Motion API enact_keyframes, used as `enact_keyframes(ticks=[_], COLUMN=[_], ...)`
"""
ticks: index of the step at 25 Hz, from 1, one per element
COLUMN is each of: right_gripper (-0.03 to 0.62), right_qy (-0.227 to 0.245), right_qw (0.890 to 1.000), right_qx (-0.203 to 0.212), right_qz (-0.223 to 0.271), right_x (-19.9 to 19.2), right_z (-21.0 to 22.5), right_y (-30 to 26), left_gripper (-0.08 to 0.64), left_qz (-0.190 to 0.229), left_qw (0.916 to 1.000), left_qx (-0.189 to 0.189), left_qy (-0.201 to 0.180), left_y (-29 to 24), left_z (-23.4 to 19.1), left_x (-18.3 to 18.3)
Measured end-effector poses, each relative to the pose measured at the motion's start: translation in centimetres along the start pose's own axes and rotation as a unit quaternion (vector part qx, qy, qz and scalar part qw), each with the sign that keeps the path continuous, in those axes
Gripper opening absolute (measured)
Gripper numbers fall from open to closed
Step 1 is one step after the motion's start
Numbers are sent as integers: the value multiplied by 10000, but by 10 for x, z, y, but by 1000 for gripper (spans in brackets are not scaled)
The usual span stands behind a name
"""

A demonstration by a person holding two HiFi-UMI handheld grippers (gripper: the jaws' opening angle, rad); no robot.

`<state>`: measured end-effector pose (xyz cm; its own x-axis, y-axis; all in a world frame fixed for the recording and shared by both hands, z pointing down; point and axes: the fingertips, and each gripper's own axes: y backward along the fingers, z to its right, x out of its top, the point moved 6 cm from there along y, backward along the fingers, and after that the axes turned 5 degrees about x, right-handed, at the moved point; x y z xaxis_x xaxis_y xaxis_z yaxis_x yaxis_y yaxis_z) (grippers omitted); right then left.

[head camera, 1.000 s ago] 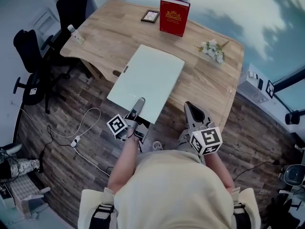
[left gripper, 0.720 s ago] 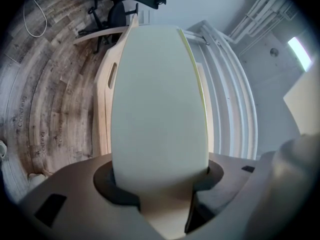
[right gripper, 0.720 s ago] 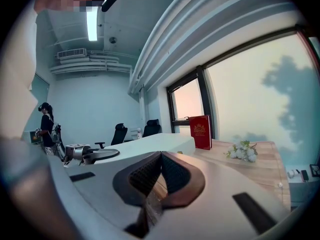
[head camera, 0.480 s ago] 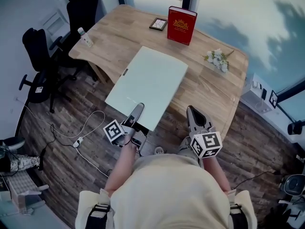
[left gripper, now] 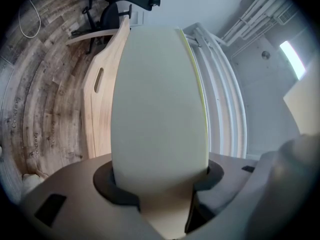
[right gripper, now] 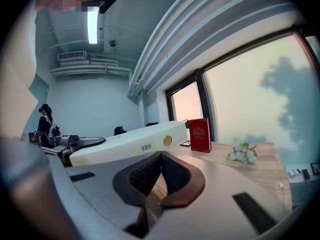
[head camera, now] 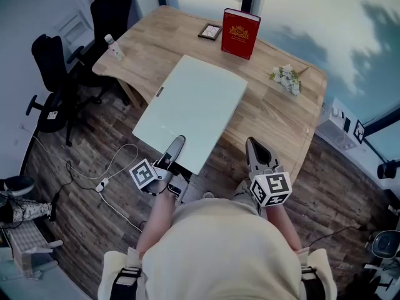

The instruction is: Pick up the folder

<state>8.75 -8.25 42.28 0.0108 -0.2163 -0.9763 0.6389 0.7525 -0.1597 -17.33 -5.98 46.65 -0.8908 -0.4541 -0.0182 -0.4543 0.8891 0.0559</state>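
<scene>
The folder is a wide pale-green slab. It hangs tilted above the wooden table, its near edge out past the table's front. My left gripper is shut on that near edge. In the left gripper view the folder fills the gap and both pads press on it. My right gripper hovers at the table's front edge, right of the folder, shut with nothing in it. In the right gripper view its pads meet, and the folder shows side-on to the left.
A red book stands upright at the table's far side, with a small picture frame beside it. White flowers lie at the right, a bottle at the far left corner. Black chairs and floor cables are left.
My left gripper has risen with the folder in it, and the folder's near edge now hangs higher off the table. The right gripper has stayed where it was.
</scene>
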Motion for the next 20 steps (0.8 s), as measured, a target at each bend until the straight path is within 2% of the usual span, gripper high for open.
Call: enact_keyframes(ticks=[20], right_gripper=[18], right_qy=[70], right_qw=[9999], right_qx=[77], right_qz=[-14], right_x=[3], right_z=[-4], right_y=[-3], left_gripper=[278], left_qz=[-54], left_qw=[10000], left_qx=[49], left_qy=[25], left_y=[3], left_z=[-6], left_x=[1])
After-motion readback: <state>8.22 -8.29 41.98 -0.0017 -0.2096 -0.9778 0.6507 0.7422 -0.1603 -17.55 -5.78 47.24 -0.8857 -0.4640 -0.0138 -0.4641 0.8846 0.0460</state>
